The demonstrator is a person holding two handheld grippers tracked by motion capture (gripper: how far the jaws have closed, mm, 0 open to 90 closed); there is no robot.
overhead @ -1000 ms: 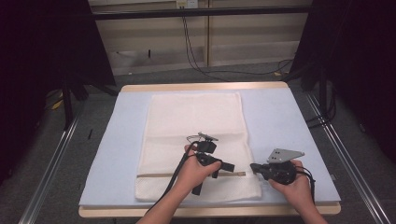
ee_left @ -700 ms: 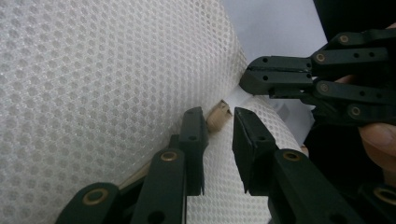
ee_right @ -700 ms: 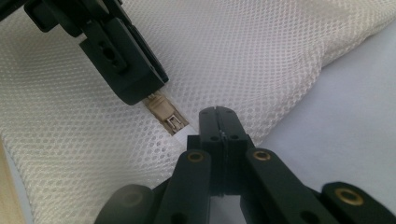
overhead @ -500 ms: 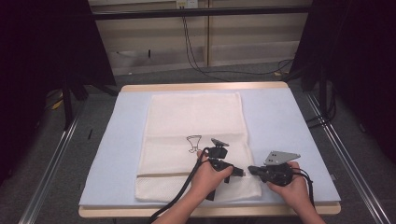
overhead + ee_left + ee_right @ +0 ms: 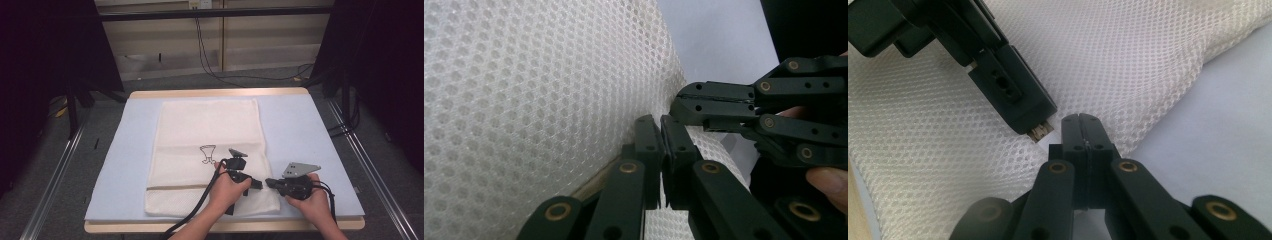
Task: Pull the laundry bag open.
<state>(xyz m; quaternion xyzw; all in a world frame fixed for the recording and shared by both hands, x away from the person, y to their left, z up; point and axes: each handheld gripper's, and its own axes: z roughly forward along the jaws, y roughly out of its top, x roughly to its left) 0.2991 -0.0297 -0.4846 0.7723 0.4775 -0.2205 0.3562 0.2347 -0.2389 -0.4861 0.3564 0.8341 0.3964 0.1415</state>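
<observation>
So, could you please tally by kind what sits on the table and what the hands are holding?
White mesh bag: 1
Light blue mat: 1
Grippers, left gripper and right gripper: 2
Total: 4

place: lab recording bay | signs: black curtains [image 5: 45, 55], padded table [image 5: 300, 125], hanging cables [image 5: 207, 55], floor rails [image 5: 55, 175]

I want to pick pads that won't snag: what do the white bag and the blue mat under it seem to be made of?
The white bag looks like soft synthetic mesh, judging by its honeycomb of small holes and faint sheen. The blue mat looks like matte foam or felt, plain and free of glare; its exact material is unclear.
</observation>
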